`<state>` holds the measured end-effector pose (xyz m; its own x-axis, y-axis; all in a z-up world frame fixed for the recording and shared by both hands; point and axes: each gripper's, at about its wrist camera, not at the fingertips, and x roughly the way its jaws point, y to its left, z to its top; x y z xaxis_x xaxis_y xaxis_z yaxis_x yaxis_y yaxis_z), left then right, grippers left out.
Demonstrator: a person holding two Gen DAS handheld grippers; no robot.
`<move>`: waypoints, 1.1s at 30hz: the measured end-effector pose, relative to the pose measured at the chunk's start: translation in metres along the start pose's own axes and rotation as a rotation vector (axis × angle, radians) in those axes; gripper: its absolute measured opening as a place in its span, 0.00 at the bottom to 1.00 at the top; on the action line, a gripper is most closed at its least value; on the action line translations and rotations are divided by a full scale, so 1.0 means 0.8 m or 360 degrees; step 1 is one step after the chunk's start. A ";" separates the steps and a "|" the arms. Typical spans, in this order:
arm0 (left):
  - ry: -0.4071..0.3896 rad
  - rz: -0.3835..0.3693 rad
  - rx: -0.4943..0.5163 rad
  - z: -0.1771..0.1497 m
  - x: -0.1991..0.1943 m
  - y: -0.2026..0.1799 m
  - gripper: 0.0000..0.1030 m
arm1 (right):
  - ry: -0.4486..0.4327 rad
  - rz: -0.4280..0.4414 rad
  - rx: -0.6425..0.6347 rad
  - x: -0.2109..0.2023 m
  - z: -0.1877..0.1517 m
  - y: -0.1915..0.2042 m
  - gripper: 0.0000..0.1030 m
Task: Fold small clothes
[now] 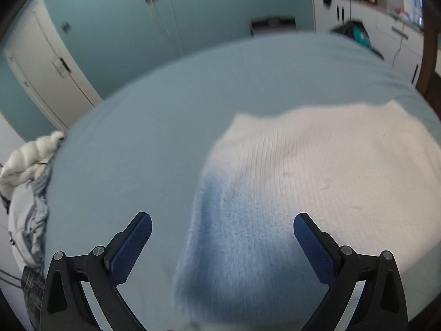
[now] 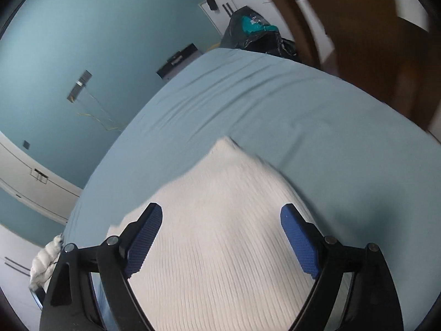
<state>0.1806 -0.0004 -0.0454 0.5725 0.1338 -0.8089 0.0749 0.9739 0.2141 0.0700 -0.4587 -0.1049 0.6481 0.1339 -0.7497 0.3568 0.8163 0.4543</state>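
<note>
A small ribbed knit garment, white with a blue band at its near end, lies flat on the light blue bed sheet. My left gripper is open and empty, hovering over the blue end of the garment. In the right wrist view the white part of the garment lies under my right gripper, which is open and empty, its blue pads spread wide above the cloth. Both views are motion-blurred.
A heap of white and grey clothes sits off the bed's left edge. A teal wall, white doors, white cabinets and a dark bag stand beyond the bed. Brown wooden furniture is at the right.
</note>
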 end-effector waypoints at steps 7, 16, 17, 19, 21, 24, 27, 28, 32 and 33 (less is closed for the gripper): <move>0.0201 -0.0102 -0.0228 -0.076 -0.025 0.012 1.00 | 0.0002 -0.0358 -0.0295 -0.052 -0.095 0.010 0.83; 0.0445 -0.0062 -0.0437 -0.119 0.004 0.020 1.00 | -0.0122 -0.0834 -0.0503 -0.049 -0.099 -0.004 0.83; 0.0455 -0.0092 -0.0458 -0.120 0.009 0.018 1.00 | -0.0103 -0.0838 -0.0451 -0.049 -0.093 -0.011 0.83; 0.0441 -0.0116 -0.0458 -0.117 0.013 0.016 1.00 | -0.0038 -0.0784 -0.0363 -0.056 -0.093 -0.030 0.83; 0.0439 -0.0111 -0.0463 -0.115 0.012 0.015 1.00 | 0.0095 -0.0683 -0.0260 -0.052 -0.091 -0.042 0.83; 0.0482 -0.0216 -0.0508 -0.112 0.020 0.018 1.00 | 0.0354 -0.0443 -0.0090 -0.029 -0.090 -0.060 0.83; 0.0532 -0.0247 -0.0550 -0.109 0.032 0.022 0.99 | 0.0524 -0.0214 0.0052 -0.012 -0.097 -0.067 0.83; 0.0534 -0.0236 -0.0563 -0.108 0.034 0.024 0.99 | 0.0576 -0.0137 0.0092 -0.005 -0.097 -0.069 0.83; 0.0546 -0.0219 -0.0573 -0.108 0.044 0.026 0.99 | 0.0725 -0.0013 0.0304 0.023 -0.094 -0.093 0.83; 0.0553 -0.0234 -0.0578 -0.108 0.046 0.026 0.99 | 0.0736 0.0005 0.0367 0.023 -0.095 -0.098 0.83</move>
<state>0.1322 0.0405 -0.1180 0.2680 -0.0160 -0.9633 -0.1893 0.9795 -0.0690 0.0029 -0.4777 -0.1911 0.3026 0.4133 -0.8588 0.5283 0.6772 0.5121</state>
